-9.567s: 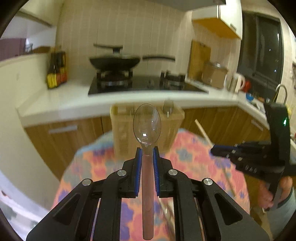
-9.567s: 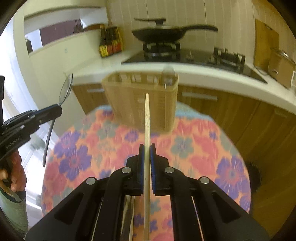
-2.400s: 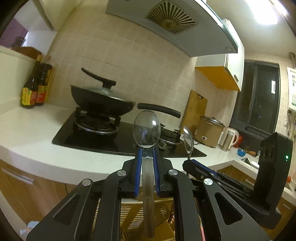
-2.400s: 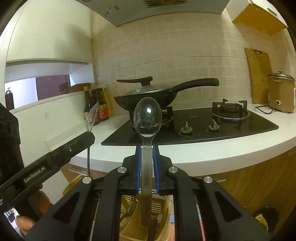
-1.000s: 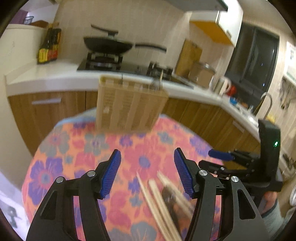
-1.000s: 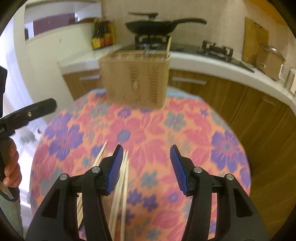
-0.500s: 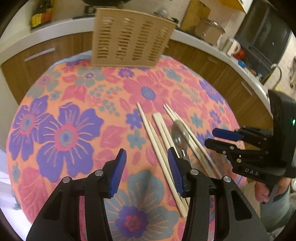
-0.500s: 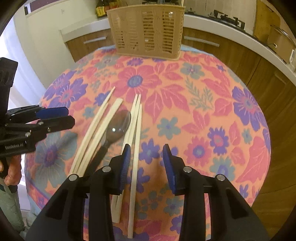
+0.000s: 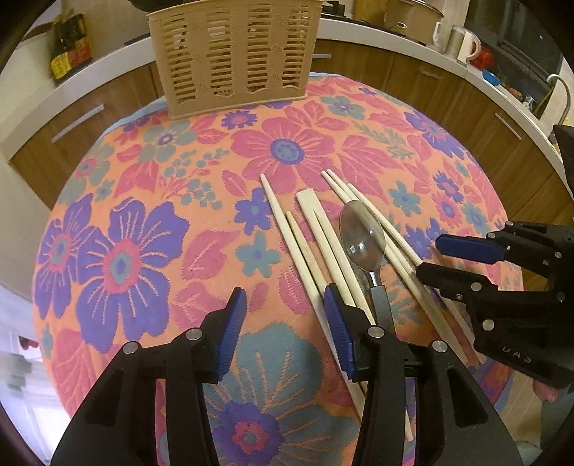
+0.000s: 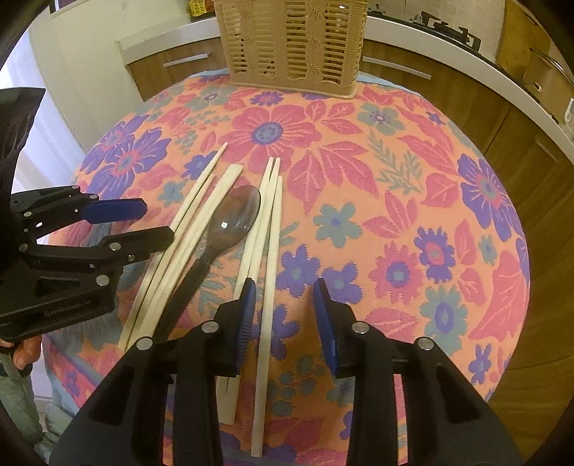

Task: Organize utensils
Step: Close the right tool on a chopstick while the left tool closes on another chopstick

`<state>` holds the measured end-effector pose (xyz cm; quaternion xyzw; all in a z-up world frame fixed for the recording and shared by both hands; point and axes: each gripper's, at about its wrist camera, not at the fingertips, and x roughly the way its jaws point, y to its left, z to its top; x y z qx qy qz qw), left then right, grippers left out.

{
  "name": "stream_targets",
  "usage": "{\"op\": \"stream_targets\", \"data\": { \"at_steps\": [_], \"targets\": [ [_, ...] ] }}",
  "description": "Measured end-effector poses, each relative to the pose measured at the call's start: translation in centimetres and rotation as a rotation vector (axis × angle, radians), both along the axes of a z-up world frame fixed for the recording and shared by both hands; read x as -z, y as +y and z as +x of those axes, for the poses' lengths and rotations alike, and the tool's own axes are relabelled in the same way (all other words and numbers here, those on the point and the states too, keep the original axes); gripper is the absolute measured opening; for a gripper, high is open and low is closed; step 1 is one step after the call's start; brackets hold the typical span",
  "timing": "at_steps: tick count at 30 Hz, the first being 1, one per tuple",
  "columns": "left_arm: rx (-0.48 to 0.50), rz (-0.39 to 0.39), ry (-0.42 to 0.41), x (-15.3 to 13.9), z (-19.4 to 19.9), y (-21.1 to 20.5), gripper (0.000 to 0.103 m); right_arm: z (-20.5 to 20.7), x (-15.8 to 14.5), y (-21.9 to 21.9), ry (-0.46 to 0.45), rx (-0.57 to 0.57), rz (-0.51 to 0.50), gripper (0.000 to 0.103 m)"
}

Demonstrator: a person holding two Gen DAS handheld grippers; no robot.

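A metal spoon (image 9: 362, 236) with a dark handle lies on the flowered tablecloth (image 9: 143, 222) among several pale wooden chopsticks (image 9: 297, 251). It shows in the right wrist view too (image 10: 233, 222), with chopsticks (image 10: 267, 251) on both sides. A beige slotted utensil basket (image 9: 233, 53) stands at the table's far edge, also in the right wrist view (image 10: 294, 43). My left gripper (image 9: 285, 315) is open and empty, low over the near chopsticks. My right gripper (image 10: 285, 308) is open and empty, with one chopstick between its jaws.
The round table's edge (image 10: 502, 358) drops off near both grippers. Wooden cabinets (image 9: 448, 82) and a white counter (image 9: 394, 32) with a mug (image 9: 466, 48) ring the table. Sauce bottles (image 9: 68, 50) stand on the left counter.
Both grippers earlier held spoons over the basket, then opened empty. In the last second both dropped low toward the chopsticks and spoon lying on the cloth.
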<state>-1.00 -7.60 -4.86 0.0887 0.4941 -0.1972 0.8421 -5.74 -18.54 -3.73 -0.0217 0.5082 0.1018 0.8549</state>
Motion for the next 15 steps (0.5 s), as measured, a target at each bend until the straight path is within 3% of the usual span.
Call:
{"op": "stream_targets", "data": {
  "at_steps": [2, 3, 9, 15],
  "targets": [
    [0.003, 0.004, -0.004, 0.0, -0.1, -0.2, 0.042, 0.0, 0.0, 0.2, 0.0, -0.007, -0.005, 0.02],
    [0.005, 0.003, -0.004, 0.0, -0.2, -0.2, 0.04, 0.0, 0.1, 0.2, 0.009, -0.004, -0.02, 0.01],
    [-0.012, -0.009, 0.013, 0.0, 0.1, 0.9, 0.017, 0.1, 0.1, -0.6, 0.031, 0.031, -0.019, 0.007],
    [-0.016, -0.034, 0.038, -0.1, 0.6, 1.2, 0.019, 0.6, 0.4, -1.8, 0.073, 0.063, 0.047, 0.007]
  ]
}}
